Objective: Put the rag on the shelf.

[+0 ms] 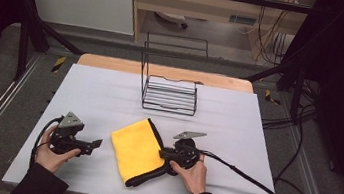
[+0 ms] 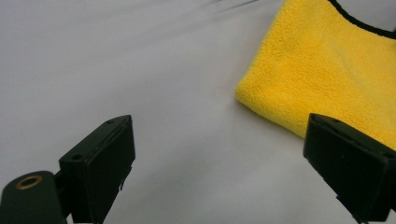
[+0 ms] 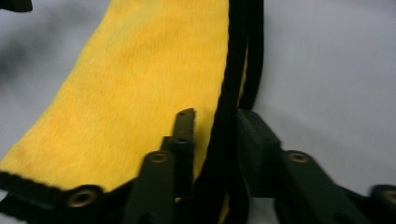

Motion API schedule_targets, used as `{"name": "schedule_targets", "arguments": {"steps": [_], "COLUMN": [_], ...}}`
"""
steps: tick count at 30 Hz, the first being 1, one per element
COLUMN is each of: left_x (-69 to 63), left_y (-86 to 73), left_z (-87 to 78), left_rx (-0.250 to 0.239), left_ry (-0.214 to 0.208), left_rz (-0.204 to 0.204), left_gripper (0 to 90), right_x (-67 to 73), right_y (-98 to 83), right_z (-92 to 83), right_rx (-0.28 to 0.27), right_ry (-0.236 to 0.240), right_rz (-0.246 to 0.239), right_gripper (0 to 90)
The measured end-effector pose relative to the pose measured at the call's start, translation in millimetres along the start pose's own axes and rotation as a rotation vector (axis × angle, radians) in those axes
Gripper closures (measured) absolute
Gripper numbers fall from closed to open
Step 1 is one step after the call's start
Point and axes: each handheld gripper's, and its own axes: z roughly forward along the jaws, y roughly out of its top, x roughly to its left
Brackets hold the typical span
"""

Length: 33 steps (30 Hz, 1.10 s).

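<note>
My right gripper (image 3: 212, 126) is clenched on the black-trimmed edge of the yellow cloth (image 1: 137, 149), one jaw above the fabric and one below, while my left gripper (image 2: 219, 163) hangs with its jaws spread wide over bare table just beside the cloth's other side. The grey table (image 1: 110, 94) carries that folded cloth near my edge, between both hands. Farther back stands a black wire rack (image 1: 170, 95), well apart from it.

A folded cloth (image 1: 136, 150) lies on the table (image 1: 100, 92) near the front edge, between the left tool (image 1: 95, 144) and right tool (image 1: 165, 152). A wire rack (image 1: 170, 95) stands farther back.
</note>
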Motion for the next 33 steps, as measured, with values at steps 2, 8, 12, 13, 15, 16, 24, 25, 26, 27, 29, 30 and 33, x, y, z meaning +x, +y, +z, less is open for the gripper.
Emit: {"name": "schedule_targets", "arguments": {"steps": [2, 8, 12, 13, 15, 16, 24, 25, 26, 27, 29, 30, 33], "left_x": [-0.5, -8.2, -17.2, -19.6, -22.3, -23.3, -20.8, -20.0, -19.4, -19.3, -18.8, -18.7, -18.6], "left_y": [0.5, 7.6, 12.6, 13.9, 15.1, 15.5, 13.9, 13.8, 13.8, 13.7, 13.5, 13.5, 13.6], "left_z": [0.5, 12.3, 27.6, 31.3, 34.6, 35.8, 37.6, 37.6, 37.8, 38.0, 38.4, 38.5, 37.9], "left_rx": [-0.002, -0.007, 0.019, 0.026, 0.029, 0.031, 0.027, 0.028, 0.028, 0.028, 0.028, 0.028, 0.020], "left_ry": [-0.010, -0.042, -0.032, -0.034, -0.038, -0.041, -0.048, -0.043, -0.041, -0.040, -0.037, -0.037, -0.035], "left_rz": [-0.005, -0.044, -0.045, -0.040, -0.034, -0.034, -0.051, -0.049, -0.052, -0.058, -0.058, -0.060, -0.067], "left_gripper": [10.9, 20.8, 24.6, 25.0, 25.0, 25.0, 31.3, 31.5, 31.5, 31.5, 31.5, 31.6, 32.8], "right_x": [-1.3, -11.2, -20.8, -22.6, -27.7, -28.7, -25.1, -24.4, -24.8, -25.0, -25.6, -26.1, -26.0], "right_y": [7.6, 37.1, 51.5, 54.1, 60.9, 64.1, 70.7, 70.5, 70.7, 70.9, 71.3, 71.8, 71.9], "right_z": [0.1, 6.8, 26.9, 31.1, 41.6, 46.8, 77.5, 77.4, 77.1, 76.8, 76.7, 76.4, 73.8], "right_rx": [-0.053, -0.129, -0.122, -0.113, -0.099, -0.089, 0.025, 0.026, 0.034, 0.041, 0.061, 0.064, 0.048], "right_ry": [0.001, -0.020, -0.027, -0.031, -0.018, -0.009, 0.071, 0.074, 0.086, 0.093, 0.122, 0.130, 0.123], "right_rz": [-0.056, -0.125, -0.144, -0.142, -0.143, -0.138, -0.183, -0.177, -0.160, -0.144, -0.122, -0.112, -0.101], "right_gripper": [52.2, 36.3, 33.9, 33.9, 34.0, 35.2, 53.3, 56.9, 59.5, 62.7, 73.0, 76.3, 81.0]}}
